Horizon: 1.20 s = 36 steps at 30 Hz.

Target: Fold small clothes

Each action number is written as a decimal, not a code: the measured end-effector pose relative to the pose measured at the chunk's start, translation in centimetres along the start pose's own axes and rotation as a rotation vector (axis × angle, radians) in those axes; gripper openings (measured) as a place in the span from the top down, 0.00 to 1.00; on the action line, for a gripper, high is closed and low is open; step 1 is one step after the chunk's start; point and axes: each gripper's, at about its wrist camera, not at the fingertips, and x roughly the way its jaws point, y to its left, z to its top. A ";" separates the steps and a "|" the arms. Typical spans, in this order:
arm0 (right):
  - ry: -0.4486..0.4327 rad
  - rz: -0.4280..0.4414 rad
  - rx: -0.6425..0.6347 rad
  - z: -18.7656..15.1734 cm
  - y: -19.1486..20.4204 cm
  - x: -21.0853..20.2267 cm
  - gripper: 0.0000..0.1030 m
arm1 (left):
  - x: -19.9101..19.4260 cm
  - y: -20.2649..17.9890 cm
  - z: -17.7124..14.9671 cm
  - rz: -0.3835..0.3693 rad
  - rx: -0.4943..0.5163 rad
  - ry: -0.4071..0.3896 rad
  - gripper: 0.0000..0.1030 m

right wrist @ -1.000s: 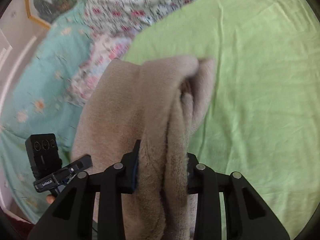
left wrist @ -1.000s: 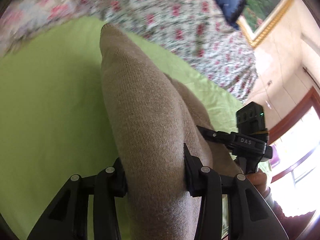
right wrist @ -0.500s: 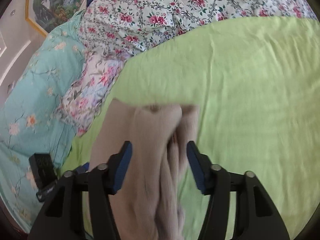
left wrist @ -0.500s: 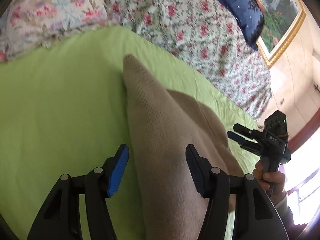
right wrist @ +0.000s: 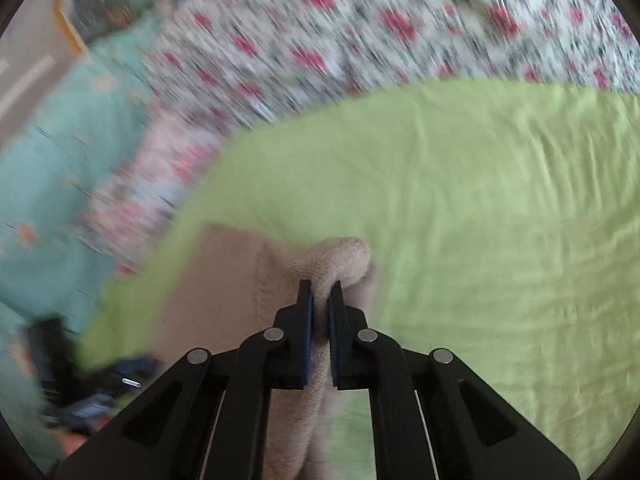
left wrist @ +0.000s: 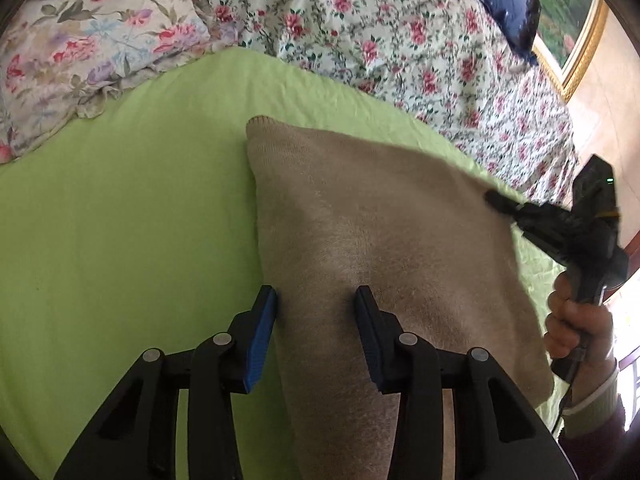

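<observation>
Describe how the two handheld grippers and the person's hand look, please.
Both grippers, left gripper and right gripper, are black linkages with silver rivets and blue finger pads. The right hand is bare, with a pale ribbed cuff over a dark sleeve, and a black cable hangs beside it.

Opposed close views; shared garment [left wrist: 380,240]

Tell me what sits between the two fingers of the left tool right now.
In the left wrist view, the left tool is open, and the near edge of the beige knit garment lies between its fingers, on the green sheet.
</observation>
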 end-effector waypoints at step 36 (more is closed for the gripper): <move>0.003 0.092 0.058 -5.5 3.2 -3.6 0.96 | -1.7 -3.0 -0.4 -0.216 0.002 0.021 0.99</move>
